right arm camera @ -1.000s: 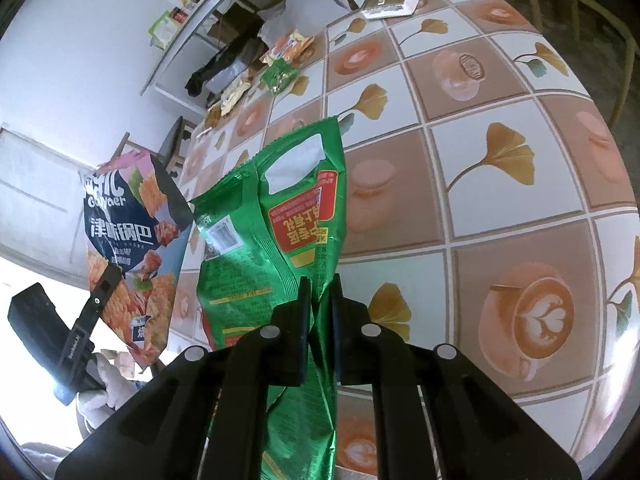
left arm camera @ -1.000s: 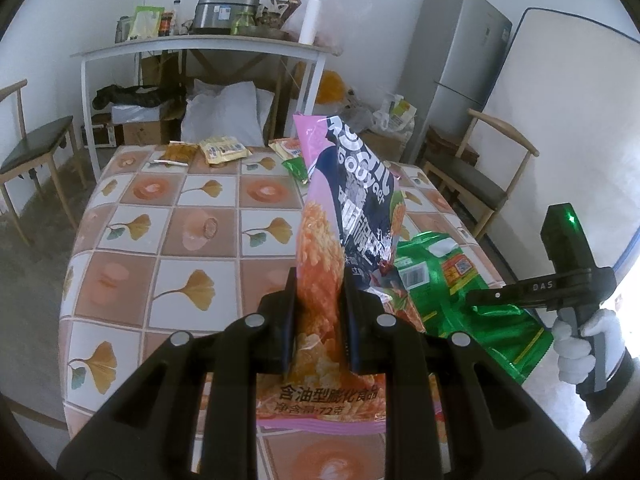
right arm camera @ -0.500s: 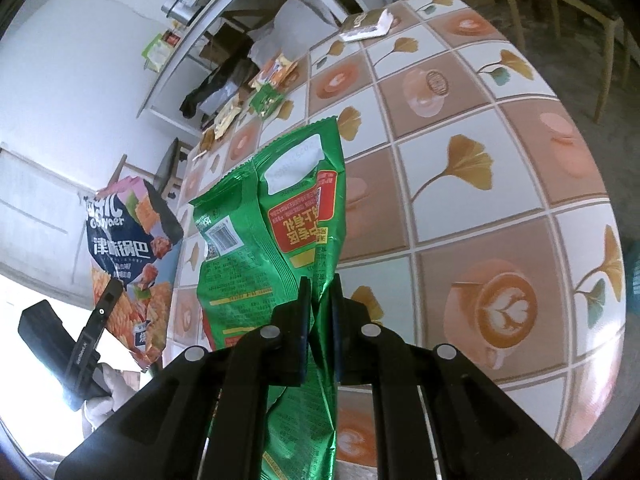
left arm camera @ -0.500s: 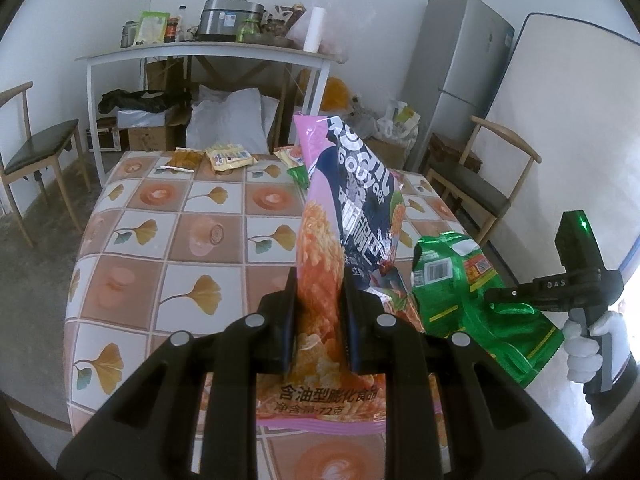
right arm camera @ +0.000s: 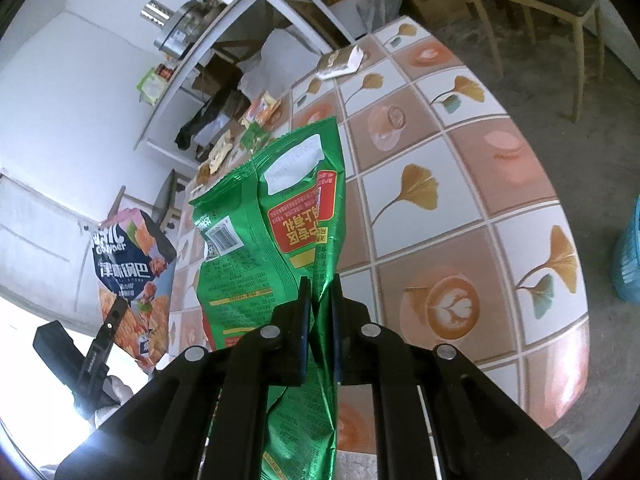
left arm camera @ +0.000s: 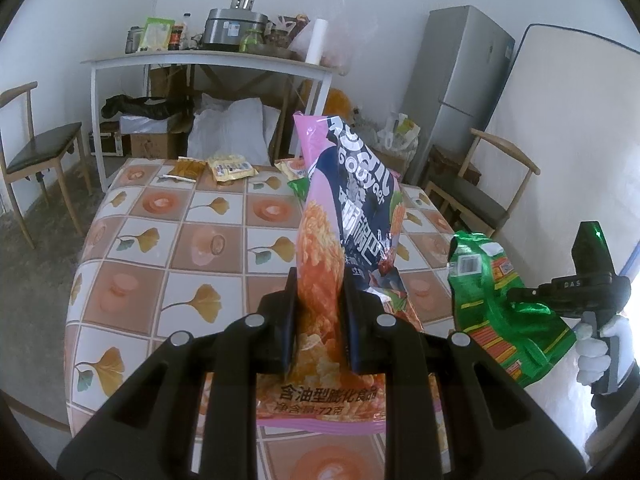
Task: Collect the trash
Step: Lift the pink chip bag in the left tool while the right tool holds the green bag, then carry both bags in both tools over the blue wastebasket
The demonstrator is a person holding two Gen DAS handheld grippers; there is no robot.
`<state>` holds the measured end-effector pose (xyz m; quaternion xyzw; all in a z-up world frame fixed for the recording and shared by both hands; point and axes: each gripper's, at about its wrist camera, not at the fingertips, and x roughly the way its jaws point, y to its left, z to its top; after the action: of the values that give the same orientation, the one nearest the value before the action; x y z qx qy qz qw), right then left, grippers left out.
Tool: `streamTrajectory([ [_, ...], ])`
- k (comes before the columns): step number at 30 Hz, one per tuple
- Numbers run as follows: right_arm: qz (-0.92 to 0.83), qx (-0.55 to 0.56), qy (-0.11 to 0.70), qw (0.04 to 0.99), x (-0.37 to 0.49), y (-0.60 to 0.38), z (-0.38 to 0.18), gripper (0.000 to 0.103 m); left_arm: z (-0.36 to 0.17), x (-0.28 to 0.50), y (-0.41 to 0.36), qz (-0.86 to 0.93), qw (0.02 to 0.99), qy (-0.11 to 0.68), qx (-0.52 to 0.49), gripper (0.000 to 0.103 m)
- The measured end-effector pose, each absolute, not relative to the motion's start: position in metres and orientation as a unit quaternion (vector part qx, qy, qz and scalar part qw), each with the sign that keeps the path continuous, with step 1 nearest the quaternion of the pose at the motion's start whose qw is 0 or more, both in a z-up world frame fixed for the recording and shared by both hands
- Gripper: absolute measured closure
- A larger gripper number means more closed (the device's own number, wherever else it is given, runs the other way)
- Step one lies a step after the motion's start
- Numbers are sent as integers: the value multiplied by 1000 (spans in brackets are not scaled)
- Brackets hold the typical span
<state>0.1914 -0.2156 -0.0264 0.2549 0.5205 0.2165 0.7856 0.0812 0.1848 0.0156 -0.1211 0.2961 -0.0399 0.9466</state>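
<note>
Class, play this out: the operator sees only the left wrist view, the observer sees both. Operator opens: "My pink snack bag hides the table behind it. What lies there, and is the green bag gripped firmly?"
Observer: A small white-edged wrapper lies near the table's far corner.
Operator: And the green bag?
Observer: The right tool is shut on the green snack bag, pinching a crumpled fold low down.
Operator: Anything on the floor that side?
Observer: A blue object stands beside the table; too cropped to identify.
</note>
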Motion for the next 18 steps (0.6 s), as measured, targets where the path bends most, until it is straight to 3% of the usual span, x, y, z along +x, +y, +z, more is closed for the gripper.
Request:
streamTrajectory([
  [18,176,285,457,824,154,-273,16,94,47,63,177,-64,957,255,-125,84],
])
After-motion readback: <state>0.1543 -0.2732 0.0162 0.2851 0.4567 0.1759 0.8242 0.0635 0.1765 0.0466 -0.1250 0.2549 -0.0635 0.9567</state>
